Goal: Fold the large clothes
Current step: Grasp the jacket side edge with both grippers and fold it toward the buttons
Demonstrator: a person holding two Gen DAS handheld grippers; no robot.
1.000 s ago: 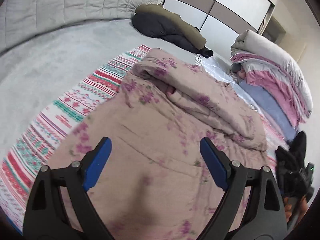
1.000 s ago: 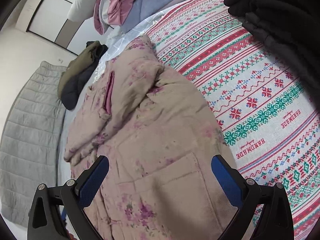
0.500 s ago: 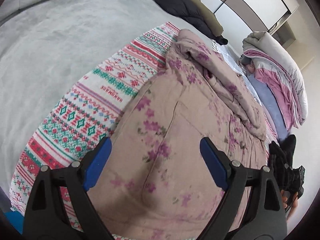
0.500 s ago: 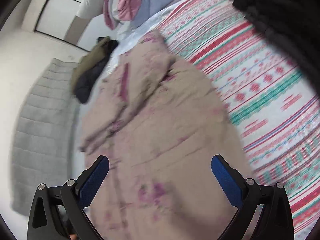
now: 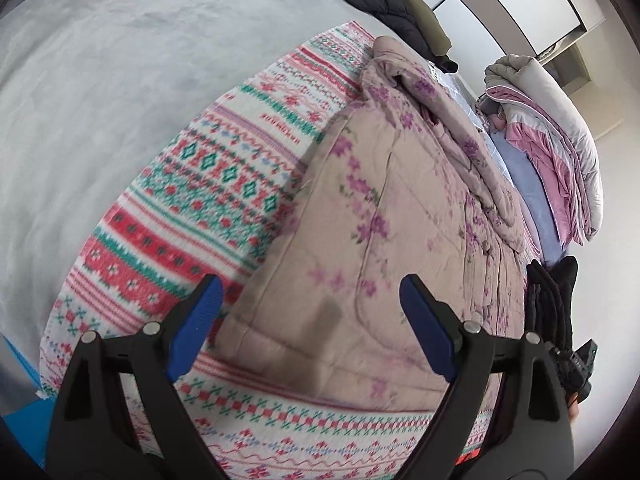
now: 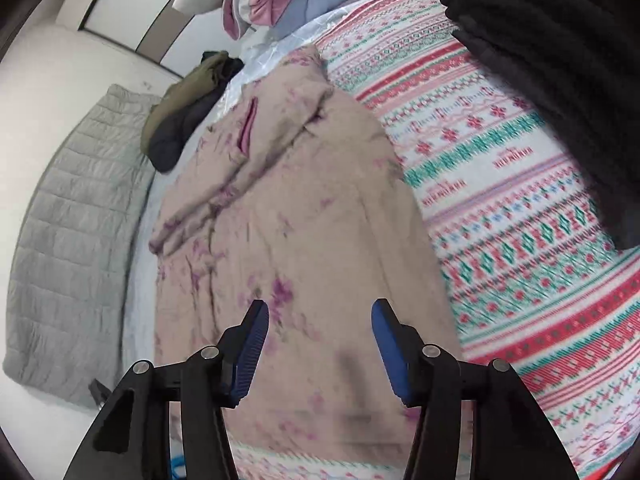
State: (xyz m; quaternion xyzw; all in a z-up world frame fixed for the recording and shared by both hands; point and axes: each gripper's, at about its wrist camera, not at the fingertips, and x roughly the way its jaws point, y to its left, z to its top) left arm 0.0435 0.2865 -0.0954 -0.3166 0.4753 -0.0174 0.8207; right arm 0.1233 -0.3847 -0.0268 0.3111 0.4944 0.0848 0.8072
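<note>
Right wrist view: the right tool (image 6: 318, 330) is closing, nothing pinched yet, above the near hem of the soft pink flowered padded coat (image 6: 288, 208) on the bed. The left tool (image 5: 308, 316) hangs wide open. Thick cloth may slip out.

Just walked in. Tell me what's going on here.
A person with a handheld gripper in each hand is working on folding a pink floral padded garment spread on a patterned blanket on a bed. The left gripper hangs open over the garment's near edge, gripping nothing. The right gripper is over the same garment with its jaws closing, though its pads do not look clamped on fabric yet. A dark jacket and a stack of bedding lie farther off.
</note>
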